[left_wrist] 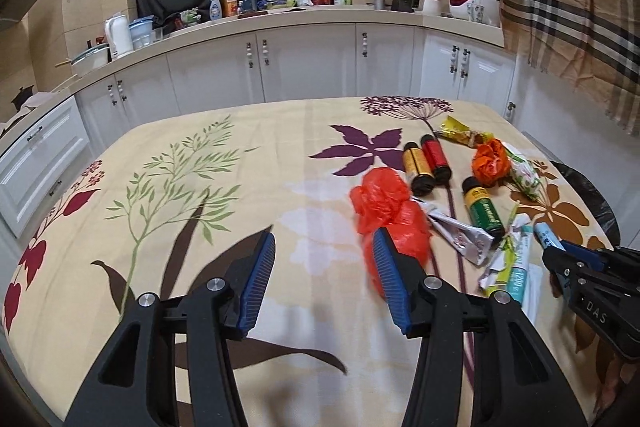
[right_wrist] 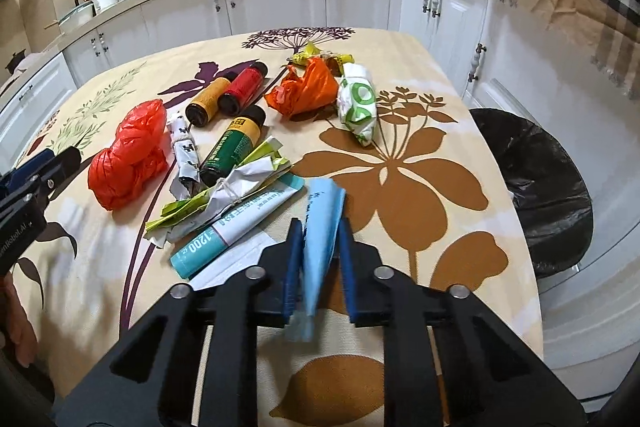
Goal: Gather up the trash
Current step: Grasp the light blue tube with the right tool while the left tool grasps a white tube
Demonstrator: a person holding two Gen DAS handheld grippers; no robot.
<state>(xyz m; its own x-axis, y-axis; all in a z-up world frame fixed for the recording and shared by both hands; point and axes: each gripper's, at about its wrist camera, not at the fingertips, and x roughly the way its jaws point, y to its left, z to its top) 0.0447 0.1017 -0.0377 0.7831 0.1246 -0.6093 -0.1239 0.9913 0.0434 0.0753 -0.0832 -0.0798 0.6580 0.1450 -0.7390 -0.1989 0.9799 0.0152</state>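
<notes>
Trash covers most of the right half of the worktop [right_wrist: 460, 155], so I judge the job barely begun. My right tool [right_wrist: 319, 231] has its blue pads pressed in on a pale blue wrapper [right_wrist: 322, 223], which looks lifted just off the cloth, and I read that as the first piece on its way to the black-lined bin [right_wrist: 548, 187] standing just past the worktop's right edge. I cannot see anything lying inside the bin. My left tool [left_wrist: 324, 247] hangs with its pads spread wide and nothing between them, its right pad just in front of the red plastic bag [left_wrist: 388, 211]. Left to gather, as far as I can see: that red bag, an orange bag [right_wrist: 306, 91], three small bottles [right_wrist: 236, 143], a white and green packet [right_wrist: 358, 103], a yellow wrapper [right_wrist: 320, 57], a teal tube [right_wrist: 236, 227] and some crumpled paper [right_wrist: 228, 195].
</notes>
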